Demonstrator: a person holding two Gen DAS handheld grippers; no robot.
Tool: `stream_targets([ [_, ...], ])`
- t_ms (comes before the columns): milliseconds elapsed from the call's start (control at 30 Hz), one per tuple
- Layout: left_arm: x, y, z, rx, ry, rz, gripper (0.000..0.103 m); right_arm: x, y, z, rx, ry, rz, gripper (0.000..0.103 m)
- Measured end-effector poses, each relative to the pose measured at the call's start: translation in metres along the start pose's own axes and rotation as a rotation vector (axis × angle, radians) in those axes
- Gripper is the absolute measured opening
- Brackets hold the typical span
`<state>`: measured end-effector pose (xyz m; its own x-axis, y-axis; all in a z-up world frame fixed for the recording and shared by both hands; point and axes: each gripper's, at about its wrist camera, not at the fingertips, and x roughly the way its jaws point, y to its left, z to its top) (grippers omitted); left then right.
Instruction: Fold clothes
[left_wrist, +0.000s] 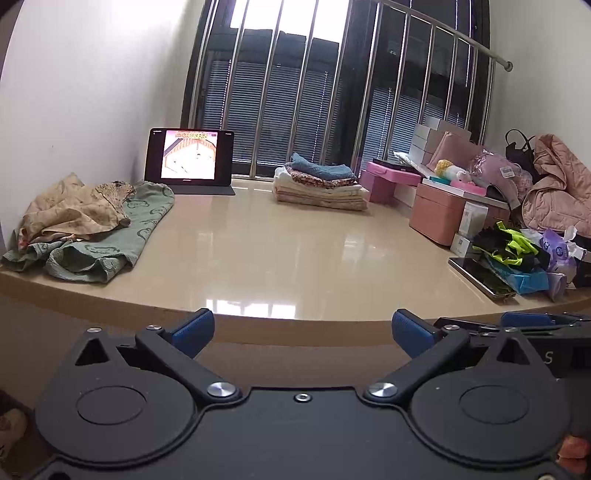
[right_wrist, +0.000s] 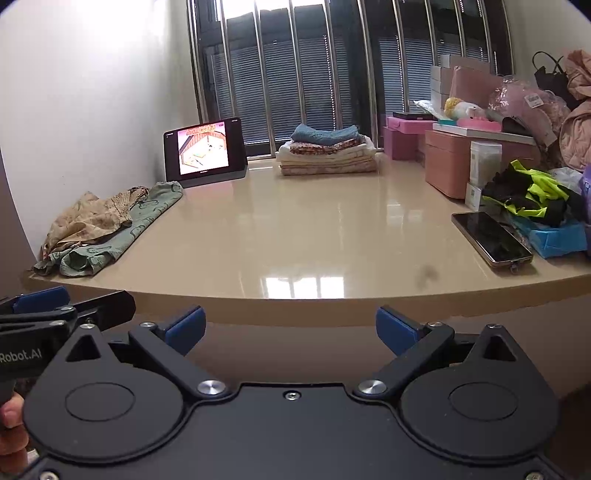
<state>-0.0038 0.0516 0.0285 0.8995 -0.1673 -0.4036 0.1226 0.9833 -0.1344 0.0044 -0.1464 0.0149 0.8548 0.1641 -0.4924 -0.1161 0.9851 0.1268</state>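
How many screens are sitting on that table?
2. A tablet stands lit at the back left, by the window. A phone lies dark and flat near the front right edge. Others could be hidden in the clutter at the right.

Glossy beige stone tabletop (right_wrist: 295, 236) runs up to barred window (right_wrist: 295, 74) behind. Crumpled green and tan unfolded clothes (right_wrist: 107, 225) at left edge, by wall. Black tablet (right_wrist: 205, 150) propped behind them. Folded stack of towels and garments (right_wrist: 327, 153) at back centre. Pink boxes (right_wrist: 447, 166) right of stack. Dark smartphone (right_wrist: 491, 238) lies front right, black and neon-yellow cloth bundle (right_wrist: 528, 195) behind it.
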Motion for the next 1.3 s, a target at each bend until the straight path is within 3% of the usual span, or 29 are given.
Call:
stream_targets([
  [1300,0.0034,0.0004,0.0007,-0.006,0.009,-0.007,0.103,0.0031,-0.0001,0.0018,0.0,0.008,0.005,0.1],
])
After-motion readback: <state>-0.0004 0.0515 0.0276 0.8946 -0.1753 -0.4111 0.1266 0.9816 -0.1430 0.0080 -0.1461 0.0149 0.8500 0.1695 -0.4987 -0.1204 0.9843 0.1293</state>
